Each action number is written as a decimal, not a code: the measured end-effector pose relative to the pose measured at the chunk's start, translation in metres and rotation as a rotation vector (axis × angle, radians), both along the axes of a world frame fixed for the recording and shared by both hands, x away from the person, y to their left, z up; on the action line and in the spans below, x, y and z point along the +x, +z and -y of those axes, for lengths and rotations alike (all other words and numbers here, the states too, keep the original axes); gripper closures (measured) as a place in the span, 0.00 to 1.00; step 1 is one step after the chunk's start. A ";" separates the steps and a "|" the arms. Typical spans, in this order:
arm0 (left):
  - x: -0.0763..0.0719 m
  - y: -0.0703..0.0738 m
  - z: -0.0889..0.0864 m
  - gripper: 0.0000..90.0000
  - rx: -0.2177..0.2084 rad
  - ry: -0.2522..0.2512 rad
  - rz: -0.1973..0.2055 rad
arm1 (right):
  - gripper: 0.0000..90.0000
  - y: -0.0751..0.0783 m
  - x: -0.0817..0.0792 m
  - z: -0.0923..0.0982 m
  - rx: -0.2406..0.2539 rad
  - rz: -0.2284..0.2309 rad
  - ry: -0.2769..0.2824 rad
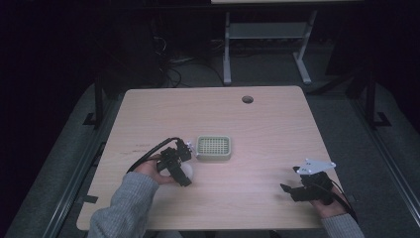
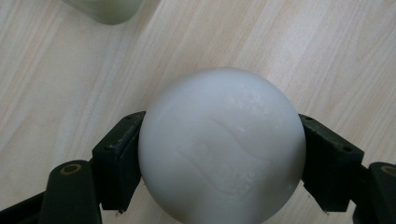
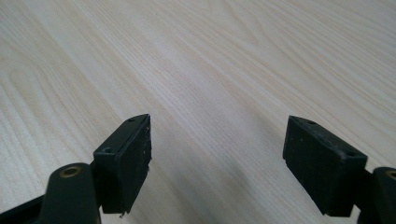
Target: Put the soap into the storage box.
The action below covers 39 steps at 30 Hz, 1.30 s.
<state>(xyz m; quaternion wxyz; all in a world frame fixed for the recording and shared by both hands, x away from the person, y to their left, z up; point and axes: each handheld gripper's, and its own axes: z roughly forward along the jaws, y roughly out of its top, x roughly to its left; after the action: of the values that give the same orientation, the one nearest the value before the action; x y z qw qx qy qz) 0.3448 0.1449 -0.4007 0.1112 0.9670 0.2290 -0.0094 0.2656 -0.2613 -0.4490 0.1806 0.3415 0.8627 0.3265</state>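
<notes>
A white ball [image 2: 223, 147] sits between the two black jaws of my left gripper [image 2: 222, 161], which press on its sides; the gripper is shut on it just above the wooden table. From above, the left gripper [image 1: 184, 172] is left of centre with the white ball [image 1: 189, 170] partly hidden under it. A pale green square tray with a grid of holes [image 1: 214, 147] lies just to its right and beyond; a corner of the tray [image 2: 105, 9] shows in the left gripper view. My right gripper [image 1: 288, 190] rests near the front right edge, jaws wide apart with nothing between them [image 3: 217, 158].
The light wooden table [image 1: 257, 124] has a round cable hole [image 1: 247, 99] near its far edge. A white-legged table frame [image 1: 267, 44] stands on the floor beyond. Dark marks [image 1: 136, 146] show on the tabletop at left.
</notes>
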 end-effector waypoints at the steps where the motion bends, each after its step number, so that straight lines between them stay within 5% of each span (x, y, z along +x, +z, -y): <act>1: 0.001 0.001 0.000 0.26 0.002 -0.003 -0.002 | 0.26 0.000 0.000 0.000 0.001 -0.003 -0.002; 39: 0.040 0.014 0.031 0.26 0.023 -0.019 -0.026 | 0.26 0.003 0.001 -0.004 0.030 0.004 -0.003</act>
<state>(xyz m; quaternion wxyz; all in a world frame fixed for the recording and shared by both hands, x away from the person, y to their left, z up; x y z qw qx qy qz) 0.3848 0.1137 -0.3872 0.0969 0.9702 0.2213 -0.0206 0.2665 -0.2577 -0.4458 0.1775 0.3448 0.8569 0.3396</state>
